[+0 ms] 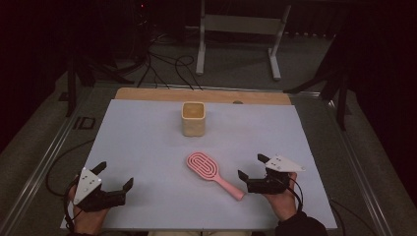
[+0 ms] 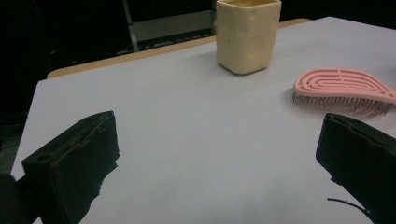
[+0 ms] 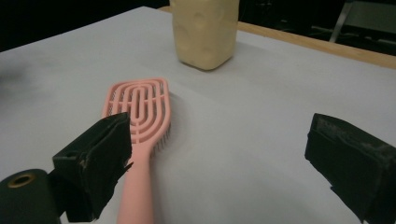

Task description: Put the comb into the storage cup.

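Both grippers, left and right, are wide apart, holding nothing. Brush looks light, stiff, slick plastic; you'd grab the near handle.

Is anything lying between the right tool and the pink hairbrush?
Nothing visible. The right tool sits open just beside the end of the pink hairbrush handle, with bare mat between them. The cream cup stands farther back, out of the way.

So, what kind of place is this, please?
Probably a lab set up for recording: a table under a pale sheet, cables on the floor, a dark surround, and handheld grippers, left and right.
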The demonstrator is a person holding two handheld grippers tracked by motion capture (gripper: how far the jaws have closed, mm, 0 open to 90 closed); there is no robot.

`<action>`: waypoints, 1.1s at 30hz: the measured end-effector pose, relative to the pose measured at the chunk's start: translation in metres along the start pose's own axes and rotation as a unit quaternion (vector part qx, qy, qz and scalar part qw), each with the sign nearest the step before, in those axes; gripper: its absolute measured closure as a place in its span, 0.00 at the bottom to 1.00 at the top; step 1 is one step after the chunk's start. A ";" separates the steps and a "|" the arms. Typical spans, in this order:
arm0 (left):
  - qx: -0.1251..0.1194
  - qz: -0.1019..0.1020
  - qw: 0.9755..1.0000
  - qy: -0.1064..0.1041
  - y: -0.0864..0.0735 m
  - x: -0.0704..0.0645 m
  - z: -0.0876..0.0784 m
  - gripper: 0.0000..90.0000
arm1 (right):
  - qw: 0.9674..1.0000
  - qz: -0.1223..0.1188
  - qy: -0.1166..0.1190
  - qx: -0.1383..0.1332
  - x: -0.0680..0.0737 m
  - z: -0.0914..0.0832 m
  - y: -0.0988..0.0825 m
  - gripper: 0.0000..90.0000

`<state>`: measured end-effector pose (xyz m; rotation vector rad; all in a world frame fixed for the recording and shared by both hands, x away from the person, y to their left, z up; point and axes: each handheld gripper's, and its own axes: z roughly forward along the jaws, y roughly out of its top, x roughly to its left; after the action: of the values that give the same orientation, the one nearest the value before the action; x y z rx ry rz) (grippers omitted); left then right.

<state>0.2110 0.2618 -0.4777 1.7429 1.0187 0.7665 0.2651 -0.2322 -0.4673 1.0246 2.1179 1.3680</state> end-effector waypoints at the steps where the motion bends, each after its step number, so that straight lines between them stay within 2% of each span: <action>1: 0.000 0.000 1.000 0.000 0.000 0.000 0.000 0.00 | 1.000 0.000 0.001 0.002 0.001 0.002 0.001 0.08; 17: 0.003 0.006 1.000 -0.004 0.000 -0.003 0.002 0.00 | 0.998 -0.009 0.038 0.046 0.021 0.038 0.021 0.08; 29: 0.004 0.011 1.000 -0.004 0.000 -0.005 0.002 0.00 | 0.995 -0.019 0.048 0.088 0.031 0.062 0.030 0.08; 33: 0.004 0.011 1.000 -0.004 0.000 -0.005 0.002 0.00 | 0.993 -0.021 0.050 0.109 0.033 0.069 0.031 0.08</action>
<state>0.2106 0.2567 -0.4786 1.7646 1.0000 0.7702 0.3018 -0.1588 -0.4675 1.0039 2.3909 1.2119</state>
